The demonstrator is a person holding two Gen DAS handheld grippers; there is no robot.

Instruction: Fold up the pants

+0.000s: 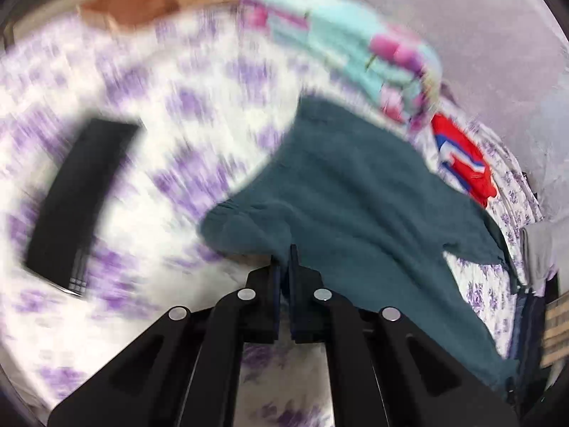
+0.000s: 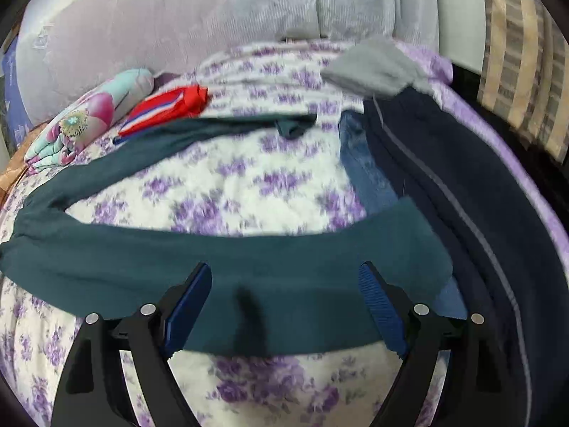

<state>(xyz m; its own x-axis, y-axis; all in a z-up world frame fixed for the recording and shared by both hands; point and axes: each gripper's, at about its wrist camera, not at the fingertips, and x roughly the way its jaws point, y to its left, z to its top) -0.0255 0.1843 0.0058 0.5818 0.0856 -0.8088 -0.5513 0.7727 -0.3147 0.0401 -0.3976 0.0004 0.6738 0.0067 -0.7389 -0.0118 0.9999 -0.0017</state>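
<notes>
Dark teal pants (image 1: pixel 355 192) lie spread on a bed with a white and purple flowered sheet (image 1: pixel 185 114). In the left wrist view my left gripper (image 1: pixel 284 259) is shut on the near edge of the teal pants, the cloth pinched between its blue pads and lifted a little. In the right wrist view the teal pants (image 2: pixel 220 259) lie in two legs that meet at the left, the near leg crossing under my right gripper (image 2: pixel 284 284). That gripper is open wide, its blue pads (image 2: pixel 188 306) apart above the cloth and not pressing it.
A black flat object (image 1: pixel 78 199) lies on the sheet at left. A folded floral cloth (image 2: pixel 89 121), a red garment (image 2: pixel 167 106), a grey cloth (image 2: pixel 377 67), jeans (image 2: pixel 370 178) and dark navy pants (image 2: pixel 462 192) lie around. A grey padded headboard (image 2: pixel 177 17) stands behind.
</notes>
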